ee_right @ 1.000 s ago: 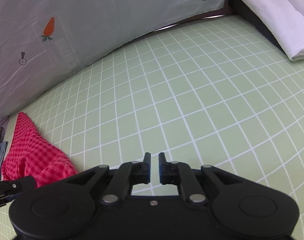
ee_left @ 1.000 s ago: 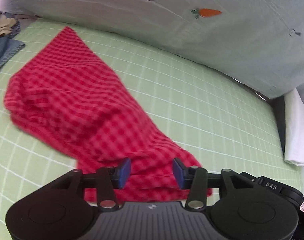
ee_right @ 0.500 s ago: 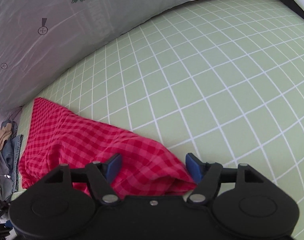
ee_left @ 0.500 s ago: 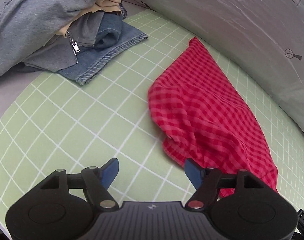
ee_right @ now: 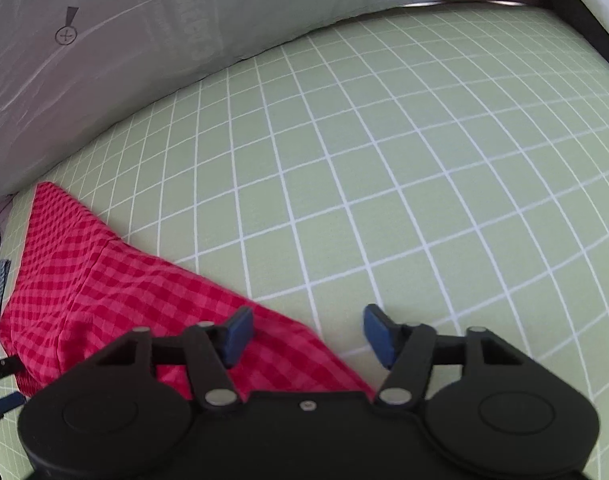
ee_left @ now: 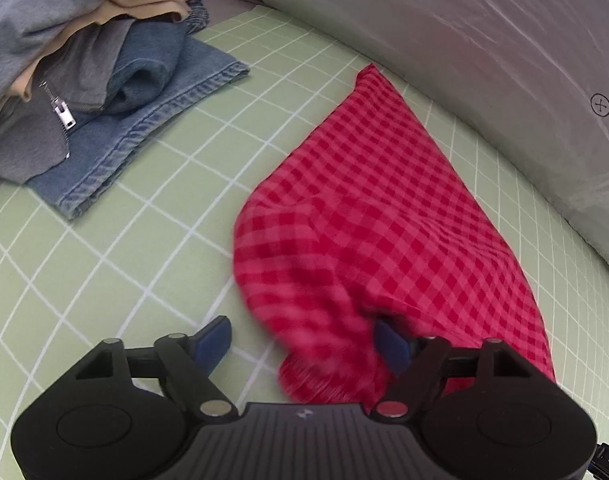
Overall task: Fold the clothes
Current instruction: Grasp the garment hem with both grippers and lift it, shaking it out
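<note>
The red checked cloth (ee_left: 384, 216) lies rumpled on the green grid-lined mat (ee_left: 124, 248), one pointed corner reaching toward the grey printed sheet (ee_left: 464, 40) at the back. The left gripper (ee_left: 302, 340) has its jaws spread wide, the cloth's near edge bunched between them and partly blurred. The right gripper (ee_right: 306, 334) is likewise spread apart, its left pad over the cloth's other end (ee_right: 124, 292) and its right pad over bare mat. A pile of denim and grey clothes (ee_left: 84, 80) sits just beside the cloth at far left
</note>
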